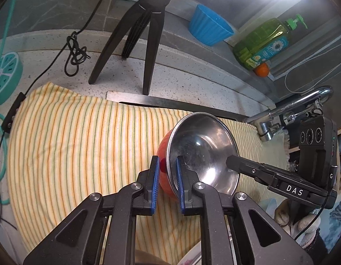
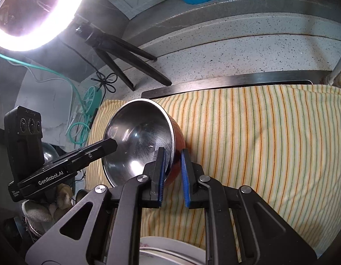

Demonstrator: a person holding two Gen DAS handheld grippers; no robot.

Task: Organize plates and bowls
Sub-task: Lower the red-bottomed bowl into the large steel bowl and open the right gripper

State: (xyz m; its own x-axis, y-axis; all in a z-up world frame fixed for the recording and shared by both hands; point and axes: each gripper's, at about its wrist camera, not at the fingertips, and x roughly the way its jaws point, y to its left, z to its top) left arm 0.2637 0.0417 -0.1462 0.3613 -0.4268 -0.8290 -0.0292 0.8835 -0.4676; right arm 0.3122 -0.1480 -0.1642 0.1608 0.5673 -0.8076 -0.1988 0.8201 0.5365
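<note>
A steel bowl (image 1: 203, 148) with a red outside is held tilted on edge above the striped cloth (image 1: 71, 143). My left gripper (image 1: 167, 167) is shut on its rim, one pad inside and one outside. My right gripper (image 2: 172, 161) is shut on the opposite rim of the same bowl (image 2: 139, 137). Each gripper shows in the other's view: the right one (image 1: 234, 162) and the left one (image 2: 110, 145). A white plate edge (image 2: 170, 251) shows at the bottom below the right gripper, and in the left view (image 1: 190, 258).
A black tripod (image 1: 135, 33) stands on the speckled counter behind the cloth. A blue cup (image 1: 209, 25), green soap bottle (image 1: 265, 42) and an orange (image 1: 262, 69) sit on the back ledge. A tap (image 1: 292, 108) is at the right. A ring light (image 2: 27, 11) glares.
</note>
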